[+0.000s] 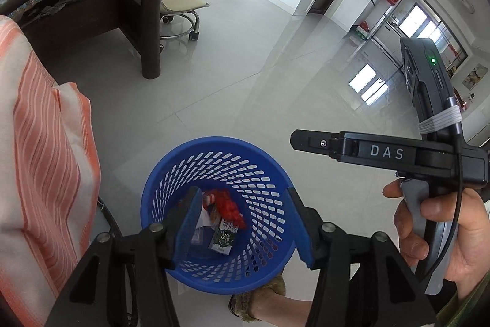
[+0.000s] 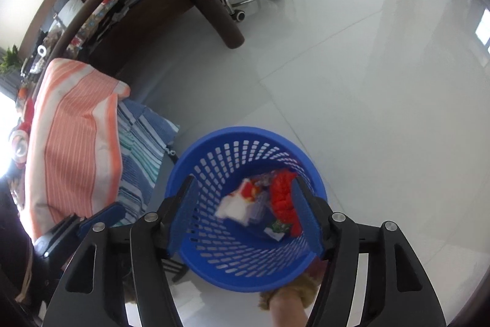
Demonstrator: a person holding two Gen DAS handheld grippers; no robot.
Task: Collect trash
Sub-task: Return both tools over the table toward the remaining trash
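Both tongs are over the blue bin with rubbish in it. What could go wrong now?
1. The blue bin is light and stands on shiny floor tiles; a bump from the left tongs or right tongs might tip it over.
2. A slippered foot touches the bin's base, so a step could nudge it.
3. The red wrapper could perhaps snag on the right tongs.

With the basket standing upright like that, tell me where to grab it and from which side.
Take the blue basket by its top rim, probably on the near edge, coming down from above. It stands upright and open on the floor, its rim is thin and free all round, and its perforated wall tapers downward, too wide for either open gripper, so one pad inside and one outside should suit.
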